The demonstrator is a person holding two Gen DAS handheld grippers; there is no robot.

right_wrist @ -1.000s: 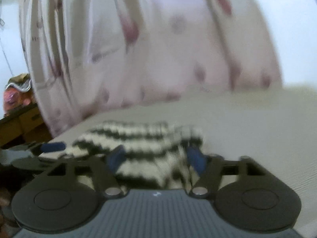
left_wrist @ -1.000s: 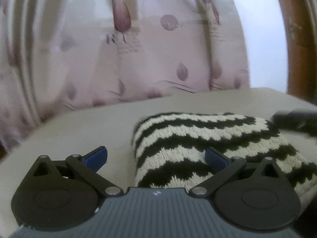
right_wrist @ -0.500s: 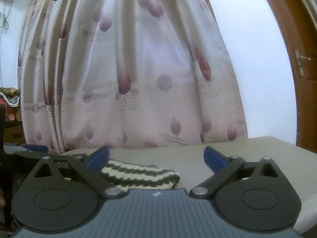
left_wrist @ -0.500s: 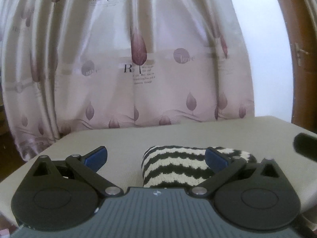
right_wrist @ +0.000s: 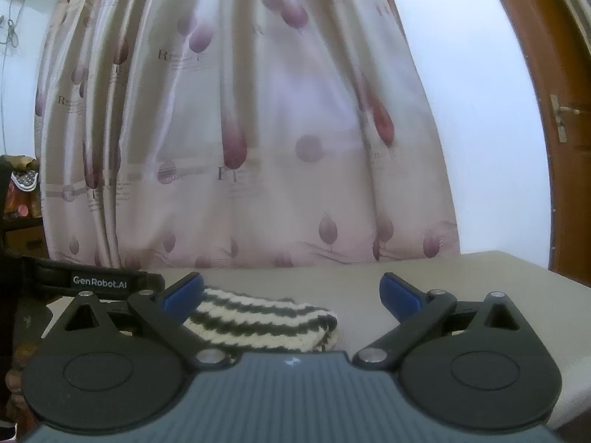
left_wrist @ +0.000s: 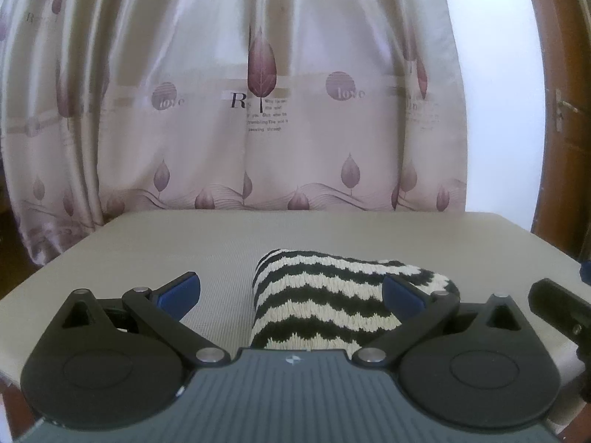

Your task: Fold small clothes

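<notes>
Both grippers hang free: the left gripper [left_wrist: 291,289] spread wide, the right gripper [right_wrist: 291,291] with jaws just opened, nothing between them. The folded zigzag knit [left_wrist: 325,306] rests on the grey table [left_wrist: 147,251], at twelve o'clock of the left. My worry: springy wool could creep open unpressed.

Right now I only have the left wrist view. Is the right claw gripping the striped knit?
Observer: No. The right claw has just been opening; its jaws stand wide and the pads press on nothing.
Operator: Where's the knit from that side?
Observer: The striped knit lies folded on the table, low in front of the claw, towards its left finger and clear of the right one.
</notes>
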